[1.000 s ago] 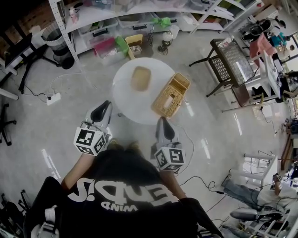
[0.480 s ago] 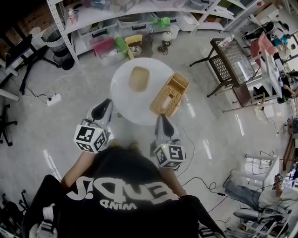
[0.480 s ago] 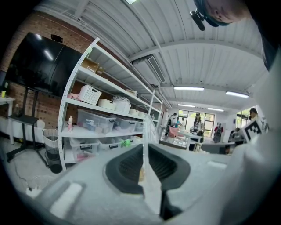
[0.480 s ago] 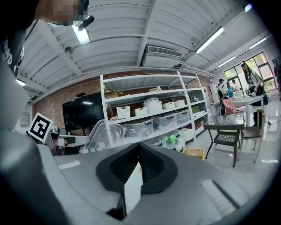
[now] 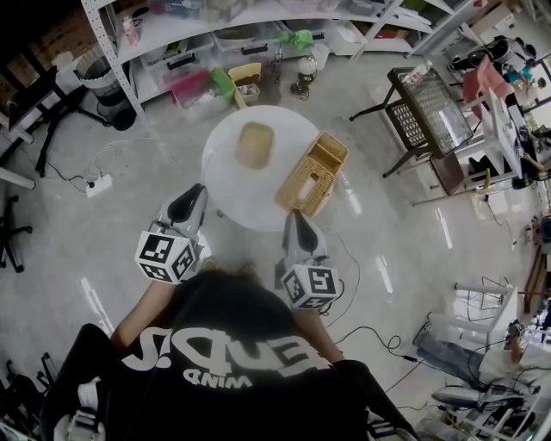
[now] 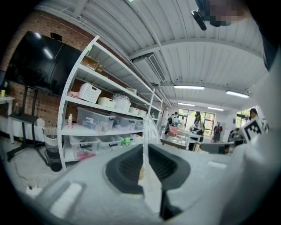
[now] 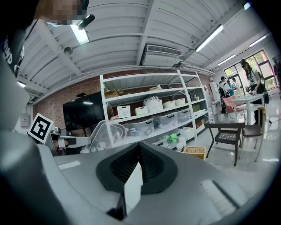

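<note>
The pale, glossy floor [image 5: 95, 250] fills most of the head view. White shelving [image 5: 215, 24] loaded with bins runs along the upper edge, and a black wire-topped chair [image 5: 428, 108] stands at the upper right.

Just above the middle of the frame is a small round white bench [image 5: 225, 185]. It carries two things. A wicker basket [image 5: 312, 175] lies slantwise on its right side, with one end over the rim. A tan tray [image 5: 255, 145] sits toward the upper middle, apart from the basket.

Both things rest on the bench with nothing gripping or touching them. By these pictures the handling looks not yet begun, with every grasp left to do.

The person stands at the lower edge of the bench, and both tools are held low at its near side.

- **Left tool** [image 5: 187, 205]: it hangs by the bench's lower left rim, well apart from the tray.
- **Right tool** [image 5: 300, 231]: it sits just below the basket's near end, close to it but not in contact.

In the left gripper view the jaws press together along a single seam with nothing between them. The right gripper view shows the same, jaws closed and empty. Both views face across the room toward the shelving, not down at the bench.
</note>
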